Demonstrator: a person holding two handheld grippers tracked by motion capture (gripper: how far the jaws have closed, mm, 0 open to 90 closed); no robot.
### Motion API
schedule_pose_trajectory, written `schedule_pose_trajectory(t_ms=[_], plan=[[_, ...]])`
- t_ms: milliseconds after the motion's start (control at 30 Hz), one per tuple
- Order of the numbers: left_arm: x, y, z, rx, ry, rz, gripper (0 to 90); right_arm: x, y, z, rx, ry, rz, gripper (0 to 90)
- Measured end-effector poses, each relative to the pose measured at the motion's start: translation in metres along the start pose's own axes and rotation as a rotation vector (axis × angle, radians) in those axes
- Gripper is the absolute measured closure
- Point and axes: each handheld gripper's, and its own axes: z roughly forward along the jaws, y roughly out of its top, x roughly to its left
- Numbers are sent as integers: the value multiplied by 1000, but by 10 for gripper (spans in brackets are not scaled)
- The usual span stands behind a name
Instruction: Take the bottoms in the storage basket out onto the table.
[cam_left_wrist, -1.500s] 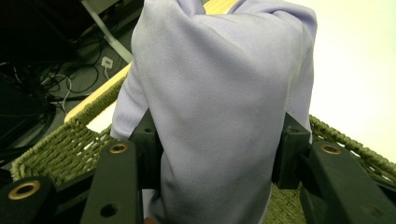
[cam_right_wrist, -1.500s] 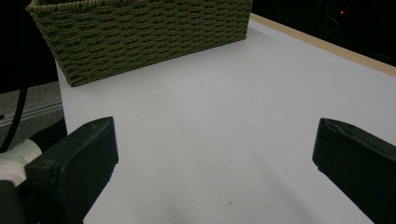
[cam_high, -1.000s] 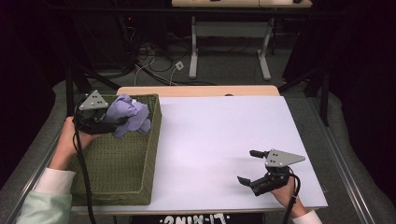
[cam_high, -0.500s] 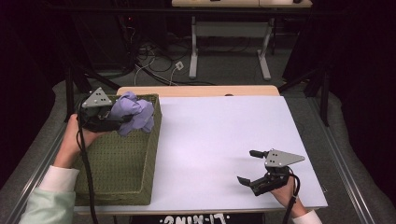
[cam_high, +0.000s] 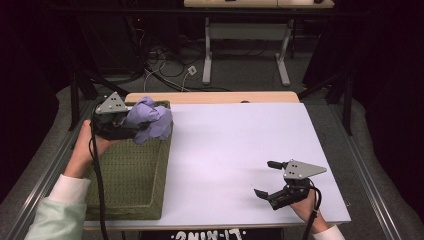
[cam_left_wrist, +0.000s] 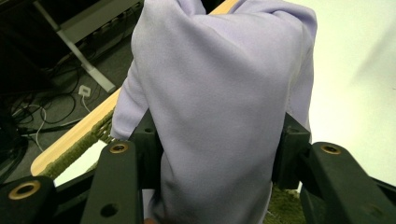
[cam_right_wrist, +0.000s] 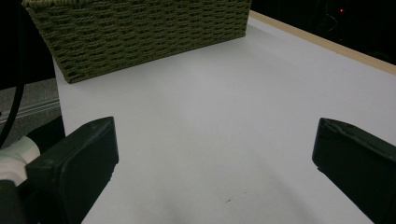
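Lifted slightly, the lavender cloth (cam_high: 149, 120) now hangs over the woven basket's (cam_high: 127, 180) far corner.
Left gripper (cam_high: 131, 131) jaws pinch its soft, light bunch; right gripper (cam_high: 266, 179) jaws gape wide above the surface (cam_high: 235, 145).

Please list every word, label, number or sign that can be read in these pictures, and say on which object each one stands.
White characters on the dark strip under the table's near edge: they appear upside down and blurred, so they cannot be read with certainty.
Lilac cloth, green woven basket, left tongs, right tongs: no text visible.
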Motion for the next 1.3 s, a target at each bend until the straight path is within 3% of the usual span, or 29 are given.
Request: schedule_pose_trajectory(t_ms=[800,1300], plan=[[-15,18,17,-21,-58,34,493,0,0,0,-2,0,-1,0],[-27,25,37,7,-100,64,491,0,0,0,2,2,0,0]])
